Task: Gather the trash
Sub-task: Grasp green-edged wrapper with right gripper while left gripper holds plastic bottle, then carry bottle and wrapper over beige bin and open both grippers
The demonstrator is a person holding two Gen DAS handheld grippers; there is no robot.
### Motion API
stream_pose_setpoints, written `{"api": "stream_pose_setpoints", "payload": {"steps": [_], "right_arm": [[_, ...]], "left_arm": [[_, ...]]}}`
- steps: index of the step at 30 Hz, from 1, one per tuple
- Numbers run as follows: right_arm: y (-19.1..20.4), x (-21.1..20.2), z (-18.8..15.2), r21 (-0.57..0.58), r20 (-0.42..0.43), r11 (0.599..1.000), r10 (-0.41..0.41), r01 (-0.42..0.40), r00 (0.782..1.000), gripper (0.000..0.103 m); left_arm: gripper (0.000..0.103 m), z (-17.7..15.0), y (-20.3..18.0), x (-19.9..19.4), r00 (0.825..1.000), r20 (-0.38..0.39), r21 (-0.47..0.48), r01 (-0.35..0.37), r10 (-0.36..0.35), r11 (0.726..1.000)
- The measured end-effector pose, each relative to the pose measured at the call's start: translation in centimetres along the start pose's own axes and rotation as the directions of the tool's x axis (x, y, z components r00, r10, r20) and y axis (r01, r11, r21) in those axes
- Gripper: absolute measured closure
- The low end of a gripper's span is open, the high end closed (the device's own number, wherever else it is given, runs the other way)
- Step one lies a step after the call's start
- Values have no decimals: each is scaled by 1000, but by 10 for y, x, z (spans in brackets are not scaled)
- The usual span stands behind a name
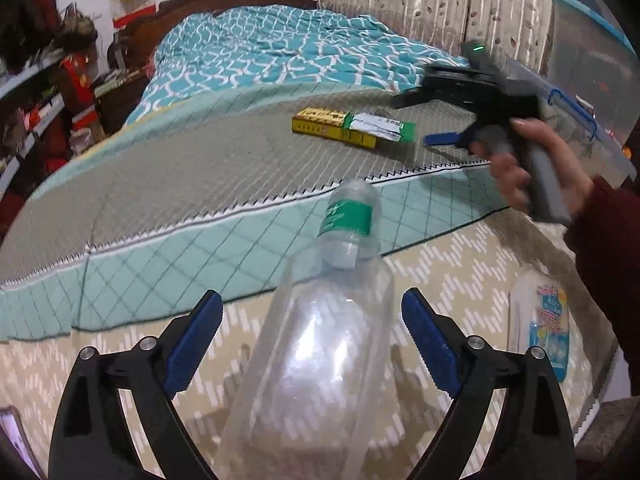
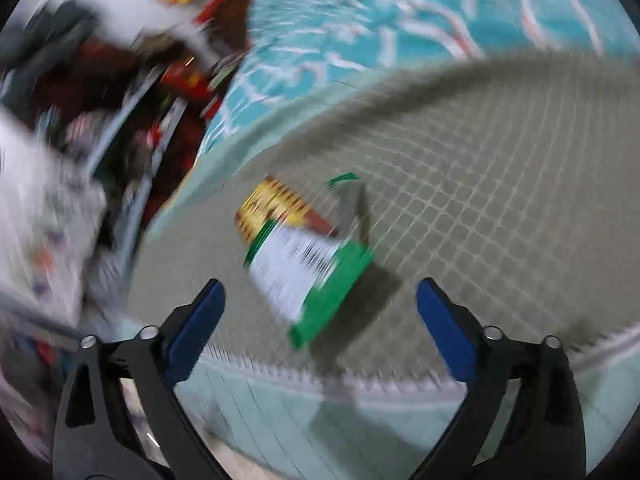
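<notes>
A clear plastic bottle (image 1: 320,344) with a green label band (image 1: 348,216) lies lengthwise between the fingers of my left gripper (image 1: 312,344), above the patterned floor mat. The jaws stand wide and open, with a gap on each side of the bottle. On the grey quilted mattress (image 1: 180,168) lies a yellow box (image 1: 320,122) with a green and white box (image 1: 380,126) on top. A hand holds my right gripper (image 1: 420,118) open just to the right of them. The blurred right wrist view shows the green and white box (image 2: 312,276) and yellow box (image 2: 272,208) ahead of the open right gripper (image 2: 320,320).
A teal patterned quilt (image 1: 280,48) covers the far half of the bed. Cluttered shelves (image 1: 44,112) stand on the left. A clear storage bin (image 1: 580,112) with a blue latch is at the right. A printed plastic packet (image 1: 540,320) lies on the floor mat.
</notes>
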State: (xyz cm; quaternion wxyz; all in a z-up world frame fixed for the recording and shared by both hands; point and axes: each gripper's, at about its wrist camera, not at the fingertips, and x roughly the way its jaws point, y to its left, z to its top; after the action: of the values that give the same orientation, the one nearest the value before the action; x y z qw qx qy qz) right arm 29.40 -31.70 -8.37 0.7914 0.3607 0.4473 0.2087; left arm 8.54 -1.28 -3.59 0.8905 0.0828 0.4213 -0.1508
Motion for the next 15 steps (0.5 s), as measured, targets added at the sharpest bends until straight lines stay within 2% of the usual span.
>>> {"api": "stream_pose_setpoints", "payload": {"steps": [1, 3, 4, 5, 6, 8, 10, 11, 15], "right_arm": [[-1, 4, 3, 20, -4, 1000, 1, -1, 1000, 16], [-1, 9, 2, 35, -25, 999, 20, -19, 1000, 34], [-2, 16, -2, 51, -70, 997, 54, -51, 996, 58], [-1, 22, -7, 58, -105, 996, 78, -72, 991, 77], [0, 22, -13, 53, -116, 995, 89, -83, 989, 80], [4, 12, -29, 35, -120, 992, 122, -118, 985, 93], [14, -5, -55, 8, -102, 989, 146, -146, 984, 95], [17, -16, -65, -13, -92, 989, 148, -150, 985, 96], [11, -70, -112, -79, -31, 991, 109, -112, 993, 96]], "left_arm": [[15, 1, -2, 1, 1000, 2, 12, -4, 4, 1000], [14, 1, -4, 5, 1000, -7, 27, -12, 12, 1000], [14, -1, -4, 8, 1000, -15, 33, -17, 17, 999], [14, -3, -4, 12, 999, -29, 38, -23, 24, 999], [15, -2, -6, 15, 999, -35, 40, -25, 26, 999], [15, -4, -6, 12, 1000, -23, 43, -18, 19, 999], [23, -7, -6, 12, 999, -22, 55, -27, 29, 998], [36, -10, -7, 12, 999, -40, 60, 3, -1, 998], [40, -23, -9, 5, 999, -38, 82, 5, -2, 997]]}}
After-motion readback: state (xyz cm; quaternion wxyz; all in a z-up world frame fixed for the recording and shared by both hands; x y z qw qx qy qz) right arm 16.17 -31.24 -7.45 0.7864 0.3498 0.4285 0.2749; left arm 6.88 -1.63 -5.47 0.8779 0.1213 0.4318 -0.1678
